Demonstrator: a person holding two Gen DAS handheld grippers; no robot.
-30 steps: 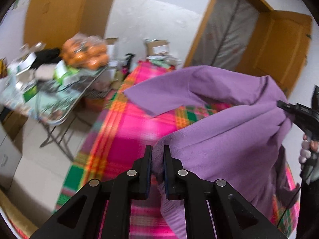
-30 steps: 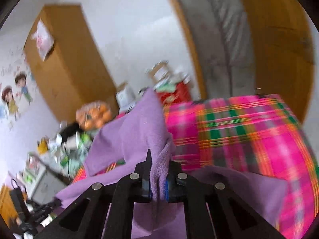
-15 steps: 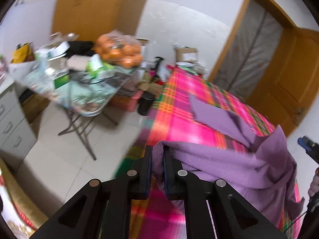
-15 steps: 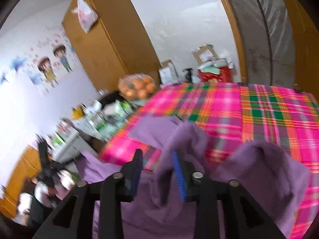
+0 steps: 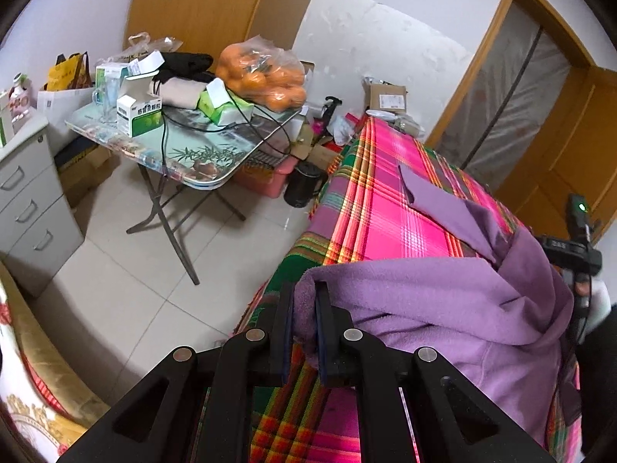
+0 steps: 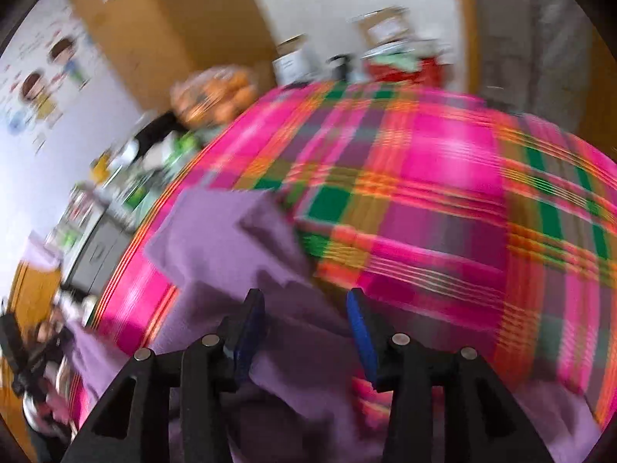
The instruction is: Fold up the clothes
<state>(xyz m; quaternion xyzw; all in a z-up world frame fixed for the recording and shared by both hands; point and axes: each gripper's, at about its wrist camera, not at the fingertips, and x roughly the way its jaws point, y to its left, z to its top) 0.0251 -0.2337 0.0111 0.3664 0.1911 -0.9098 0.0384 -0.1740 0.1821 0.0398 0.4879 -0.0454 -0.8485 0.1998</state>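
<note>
1. Two grippers, one garment. Our left gripper (image 5: 304, 310) pinches a thick edge of the purple fleece garment (image 5: 443, 301) between its pads, at the near corner of the bed.
2. Our right gripper (image 6: 304, 324) stands spread wide with nothing between its pads; purple cloth lies under and ahead of it. That view is smeared by motion, so we take it as only probable that the gripper hangs just above the cloth, not on it.
3. The garment lies bunched along the near edge of the plaid bedspread (image 5: 385, 212). One flat part, a sleeve as far as we can judge, reaches away across the plaid; the bulk heaps toward the right side and some hangs over the edge.
4. We judge the step in hand to be spreading or re-gripping: one corner held, the other hand free.
5. To do it well, we keep the left pinch firm and low so the fleece does not slide off the bed.
6. We pick the next right-hand hold on a single edge, not a bunch; thick fleece fills the pads quickly.
7. We pull the two holds apart until the cloth between them lies flat on the plaid before any fold.
8. Risk: the overhanging weight drags the heap off the edge.
</note>
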